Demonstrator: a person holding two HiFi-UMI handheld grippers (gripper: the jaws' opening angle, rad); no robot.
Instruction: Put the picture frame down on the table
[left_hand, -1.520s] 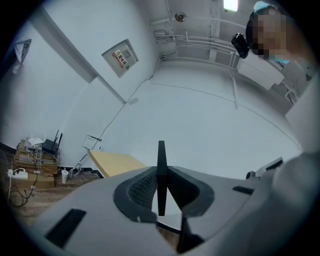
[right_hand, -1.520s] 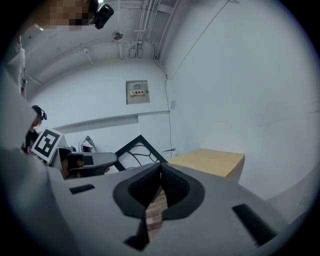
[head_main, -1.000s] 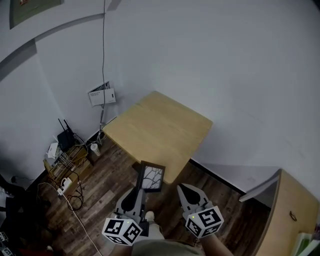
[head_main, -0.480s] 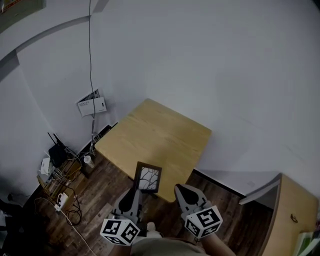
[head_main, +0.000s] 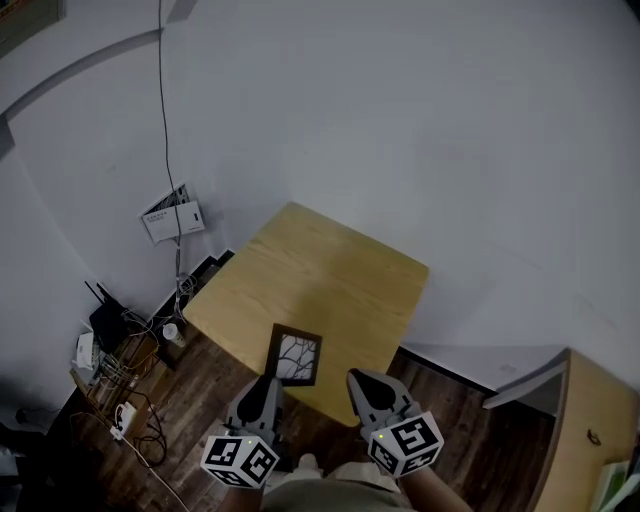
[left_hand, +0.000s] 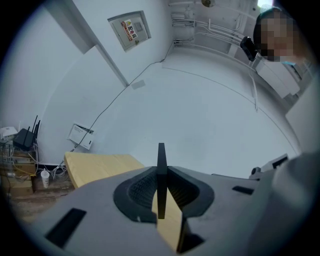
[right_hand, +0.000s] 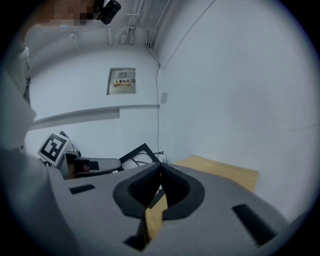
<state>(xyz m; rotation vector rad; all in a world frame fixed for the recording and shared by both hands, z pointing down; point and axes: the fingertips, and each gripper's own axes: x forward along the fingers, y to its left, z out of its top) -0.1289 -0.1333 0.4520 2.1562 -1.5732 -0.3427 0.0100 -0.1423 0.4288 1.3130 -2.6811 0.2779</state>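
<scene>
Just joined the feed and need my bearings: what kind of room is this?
Probably a sparse office or utility room: a small wooden table against bare white walls, a router and loose cables on the wood floor, and a wall-mounted box with a cable running up.

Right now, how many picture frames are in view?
1. The picture frame is clamped in the left gripper, near the table's front edge. The right gripper is shut on nothing. Others may lie out of view.

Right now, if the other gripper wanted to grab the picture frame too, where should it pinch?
Probably the thin right-hand border of the picture frame, coming from its right side. It stands upright, the left gripper clamps its bottom edge, and the right gripper sits shut beside it.
</scene>
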